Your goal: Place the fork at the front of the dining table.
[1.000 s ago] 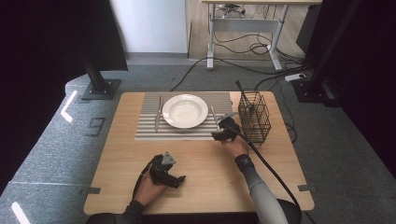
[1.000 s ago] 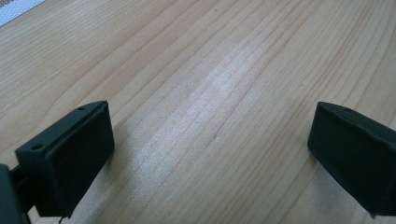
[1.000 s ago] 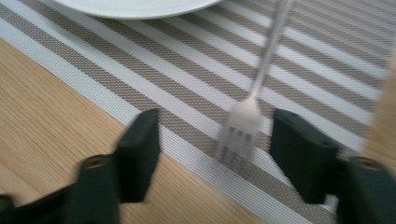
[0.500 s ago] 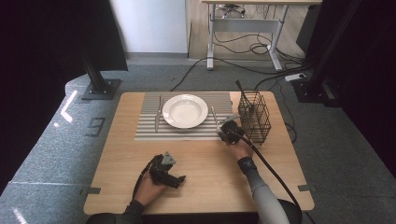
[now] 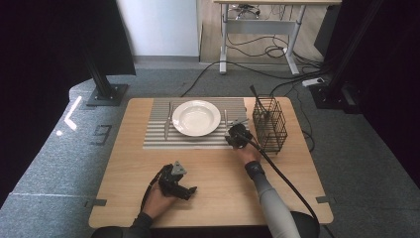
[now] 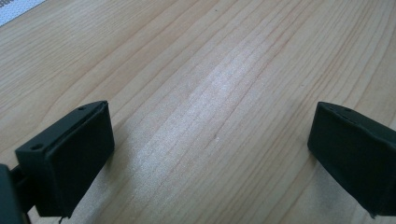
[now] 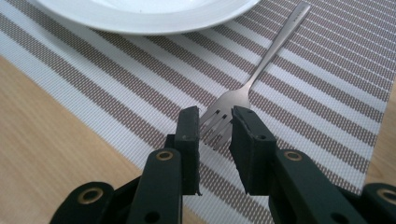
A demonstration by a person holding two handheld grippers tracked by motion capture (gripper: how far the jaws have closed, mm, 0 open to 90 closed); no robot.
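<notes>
Clamping the fork (image 7: 252,79) by its tines — right hand-held gripper (image 7: 215,126); left hand-held gripper (image 6: 210,140) gapes wide.

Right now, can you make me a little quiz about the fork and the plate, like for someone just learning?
1. True or false: the right gripper has its jaws on either side of the tines of the fork.
2. What does the fork lie on? A) the bare wood B) the striped placemat C) the white plate
3. Fill in: the left gripper sits over the bare wooden ____, jaws wide apart.

Key:
1. True; the jaws stand close around the tines, but whether they are clamped cannot be told.
2. B; it lies beside the plate, with the wire basket further right.
3. table.
</notes>
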